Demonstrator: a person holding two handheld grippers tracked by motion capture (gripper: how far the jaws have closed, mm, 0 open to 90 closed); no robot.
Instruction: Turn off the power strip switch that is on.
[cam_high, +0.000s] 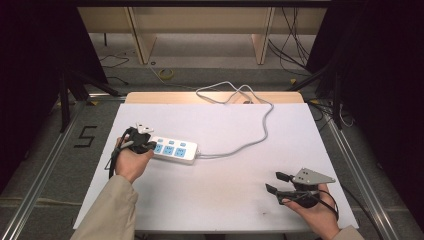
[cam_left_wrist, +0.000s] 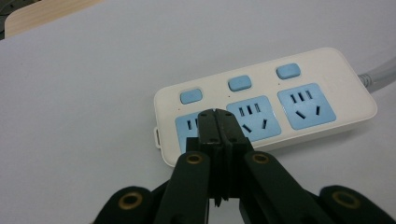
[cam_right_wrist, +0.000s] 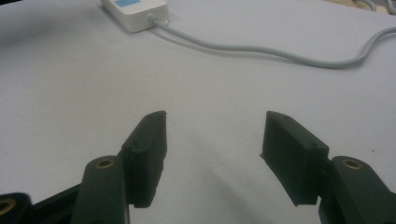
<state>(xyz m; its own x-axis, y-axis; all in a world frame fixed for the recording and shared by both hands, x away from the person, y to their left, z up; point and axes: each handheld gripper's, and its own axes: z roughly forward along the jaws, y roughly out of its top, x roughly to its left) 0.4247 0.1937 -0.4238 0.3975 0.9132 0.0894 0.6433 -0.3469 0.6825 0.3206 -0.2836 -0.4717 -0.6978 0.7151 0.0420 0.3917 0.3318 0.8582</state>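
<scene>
Left gripper (cam_left_wrist: 218, 122): jaws pressed together, nothing between, tip over near-left socket of power strip (cam_high: 175, 150). Strip flat on white table (cam_high: 225, 200), left of middle, blue buttons (cam_left_wrist: 239, 83) along far edge. Grey cord (cam_high: 260, 134) running right, then far. Right gripper (cam_right_wrist: 212, 154): jaws spread wide, nothing held, near right edge, well apart from strip. Risk: shut tip could miss button, jab socket, or shove strip sideways, since nothing pins strip down.
</scene>
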